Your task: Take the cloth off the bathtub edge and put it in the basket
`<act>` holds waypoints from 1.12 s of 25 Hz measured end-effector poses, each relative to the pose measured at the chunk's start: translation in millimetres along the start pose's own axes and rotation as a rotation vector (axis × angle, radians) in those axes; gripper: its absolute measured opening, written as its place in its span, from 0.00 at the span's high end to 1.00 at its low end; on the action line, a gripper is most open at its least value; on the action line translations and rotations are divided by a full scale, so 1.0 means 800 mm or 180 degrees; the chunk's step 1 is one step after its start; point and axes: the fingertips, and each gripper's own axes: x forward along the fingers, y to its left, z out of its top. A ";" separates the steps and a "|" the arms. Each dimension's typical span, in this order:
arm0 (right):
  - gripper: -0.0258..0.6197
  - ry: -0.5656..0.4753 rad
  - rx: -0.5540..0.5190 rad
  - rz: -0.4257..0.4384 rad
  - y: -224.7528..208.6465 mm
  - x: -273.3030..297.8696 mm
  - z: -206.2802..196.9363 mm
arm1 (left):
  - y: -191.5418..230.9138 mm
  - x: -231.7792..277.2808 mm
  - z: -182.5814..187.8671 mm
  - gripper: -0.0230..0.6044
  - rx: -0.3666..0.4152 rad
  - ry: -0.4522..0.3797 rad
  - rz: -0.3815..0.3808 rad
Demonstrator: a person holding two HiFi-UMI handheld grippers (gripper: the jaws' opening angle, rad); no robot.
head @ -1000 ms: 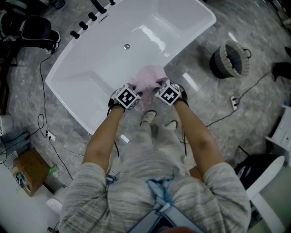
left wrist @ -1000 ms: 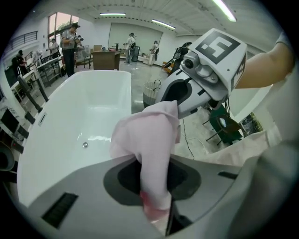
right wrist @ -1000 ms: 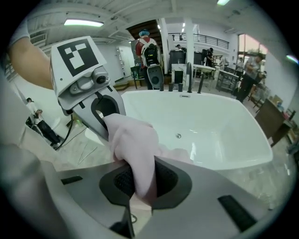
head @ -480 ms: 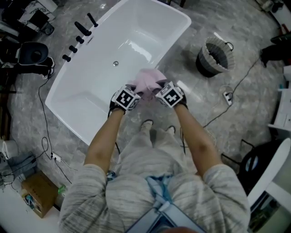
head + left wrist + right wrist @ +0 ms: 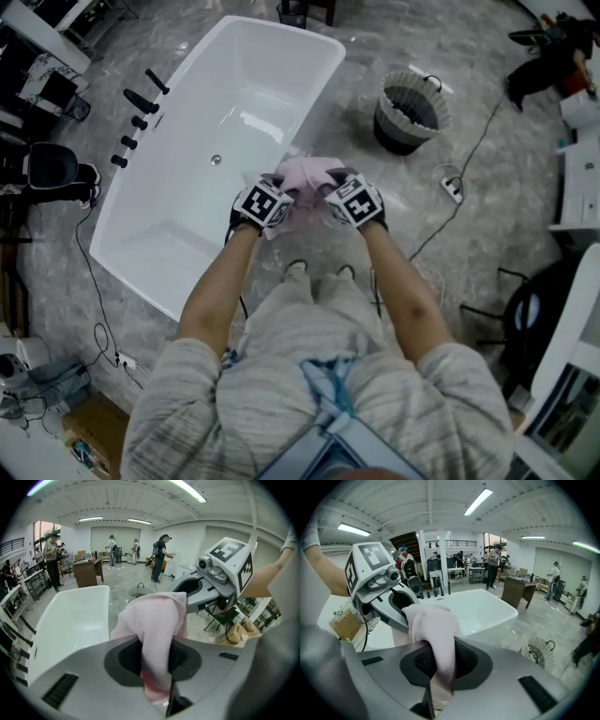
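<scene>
A pale pink cloth [image 5: 307,174] hangs bunched between my two grippers, lifted clear of the white bathtub [image 5: 234,84]. My left gripper [image 5: 281,192] is shut on one end of the cloth [image 5: 157,630]. My right gripper [image 5: 330,187] is shut on the other end of it [image 5: 436,639]. Both grippers stand side by side above the tub's near rim, at its right end. The round wicker basket [image 5: 408,111] stands on the floor to the upper right of the grippers, also seen as the basket [image 5: 540,651] and the basket [image 5: 138,591].
Black taps [image 5: 136,117] line the tub's left rim. A power strip [image 5: 452,187] and a cable lie on the grey floor between the basket and me. Furniture [image 5: 562,309] stands at the right. Several people [image 5: 159,559] stand far off in the hall.
Both grippers have risen with the cloth, which has come off the tub's edge. The view has swung so that the tub sits further left and the basket nearer the grippers.
</scene>
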 end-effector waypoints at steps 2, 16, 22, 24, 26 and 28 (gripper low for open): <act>0.87 -0.0085 0.0086 -0.0092 -0.016 -0.022 -0.006 | -0.017 0.006 0.022 0.81 0.0062 -0.0045 -0.0030; 0.87 -0.0287 0.0544 -0.0643 -0.138 -0.155 -0.103 | -0.145 0.079 0.153 0.81 0.0518 -0.0086 -0.0404; 0.87 -0.0307 0.0707 -0.0776 -0.176 -0.199 -0.146 | -0.195 0.114 0.194 0.81 0.0662 -0.0109 -0.0528; 0.87 -0.0344 0.0752 -0.0821 -0.189 -0.215 -0.156 | -0.211 0.123 0.208 0.81 0.0696 -0.0128 -0.0553; 0.87 -0.0384 0.0782 -0.0863 -0.202 -0.229 -0.161 | -0.222 0.129 0.223 0.81 0.0728 -0.0149 -0.0571; 0.87 -0.0421 0.0807 -0.0897 -0.214 -0.241 -0.166 | -0.231 0.134 0.237 0.81 0.0755 -0.0170 -0.0576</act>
